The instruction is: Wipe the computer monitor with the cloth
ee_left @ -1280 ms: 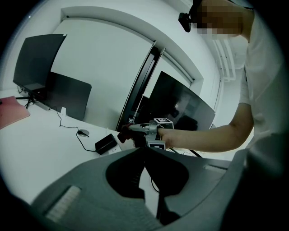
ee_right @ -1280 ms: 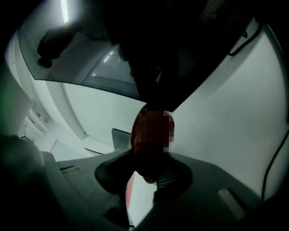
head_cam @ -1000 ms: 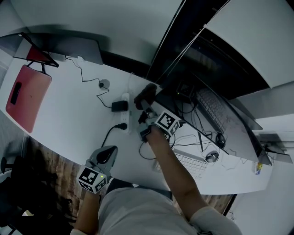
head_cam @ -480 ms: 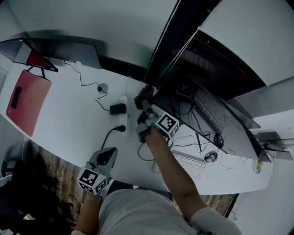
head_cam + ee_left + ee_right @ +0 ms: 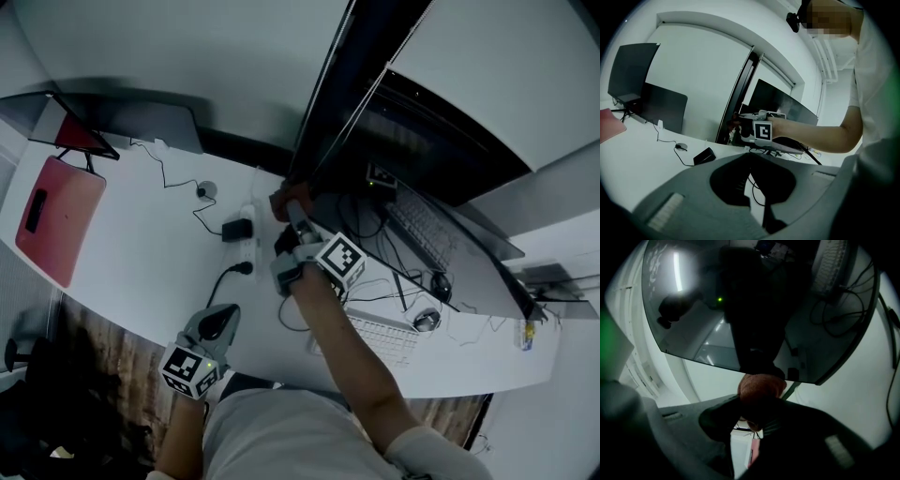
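Observation:
The large dark monitor point(image 5: 403, 122) stands on the white desk point(image 5: 131, 253); its glossy screen point(image 5: 740, 310) fills the top of the right gripper view. My right gripper point(image 5: 293, 212) is shut on a reddish-brown cloth point(image 5: 285, 198), which is pressed against the monitor's lower left corner. In the right gripper view the bunched cloth point(image 5: 759, 386) sits between the jaws point(image 5: 757, 408), touching the screen's bottom edge. My left gripper point(image 5: 217, 320) hovers near the desk's front edge, shut, with nothing in it point(image 5: 750, 187). From there the monitor point(image 5: 780, 101) is seen behind the right forearm.
A white power strip point(image 5: 251, 240) with a black adapter point(image 5: 234, 228) and trailing cables lies left of the right gripper. A red flat case point(image 5: 52, 206) rests at the far left, below a second dark screen point(image 5: 141, 108). A keyboard point(image 5: 384, 337) and mouse point(image 5: 428, 321) lie right.
The right gripper with the cloth has slid away from me along the desk, up to the monitor's lower left corner. The left gripper has stayed put.

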Action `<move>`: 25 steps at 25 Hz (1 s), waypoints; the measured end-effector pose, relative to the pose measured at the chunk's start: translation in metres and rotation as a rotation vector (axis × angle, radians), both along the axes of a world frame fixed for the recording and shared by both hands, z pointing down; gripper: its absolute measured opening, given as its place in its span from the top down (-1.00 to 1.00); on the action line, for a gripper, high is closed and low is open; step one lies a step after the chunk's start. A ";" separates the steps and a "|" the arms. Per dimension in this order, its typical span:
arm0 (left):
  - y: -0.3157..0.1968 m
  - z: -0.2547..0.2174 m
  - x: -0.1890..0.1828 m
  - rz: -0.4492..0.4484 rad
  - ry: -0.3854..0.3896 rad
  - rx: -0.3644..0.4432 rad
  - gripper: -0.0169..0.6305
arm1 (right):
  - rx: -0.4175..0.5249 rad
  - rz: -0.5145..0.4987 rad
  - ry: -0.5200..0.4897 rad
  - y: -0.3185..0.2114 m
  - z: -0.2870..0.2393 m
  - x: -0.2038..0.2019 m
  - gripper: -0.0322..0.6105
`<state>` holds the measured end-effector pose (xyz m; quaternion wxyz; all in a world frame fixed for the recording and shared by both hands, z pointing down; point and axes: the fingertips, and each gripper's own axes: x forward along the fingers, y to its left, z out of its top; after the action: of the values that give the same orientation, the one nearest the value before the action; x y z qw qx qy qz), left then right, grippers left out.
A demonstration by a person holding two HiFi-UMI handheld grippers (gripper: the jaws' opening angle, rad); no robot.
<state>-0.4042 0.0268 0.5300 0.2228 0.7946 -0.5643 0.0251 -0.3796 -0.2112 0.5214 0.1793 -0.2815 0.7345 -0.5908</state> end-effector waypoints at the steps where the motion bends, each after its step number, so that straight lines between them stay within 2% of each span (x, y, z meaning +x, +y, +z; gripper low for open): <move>1: 0.000 -0.002 0.000 0.001 -0.002 0.003 0.92 | 0.005 0.005 -0.009 0.001 -0.007 0.000 0.57; 12: 0.000 -0.023 0.008 0.032 -0.019 0.041 0.92 | 0.145 0.028 -0.069 0.012 -0.093 0.002 0.58; 25: -0.001 -0.050 0.020 0.070 -0.026 0.084 0.92 | 0.258 0.034 -0.175 0.027 -0.185 0.009 0.58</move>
<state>-0.3839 0.0262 0.4804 0.1807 0.8220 -0.5397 0.0193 -0.3704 -0.1839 0.3365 0.2874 -0.2161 0.7811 -0.5105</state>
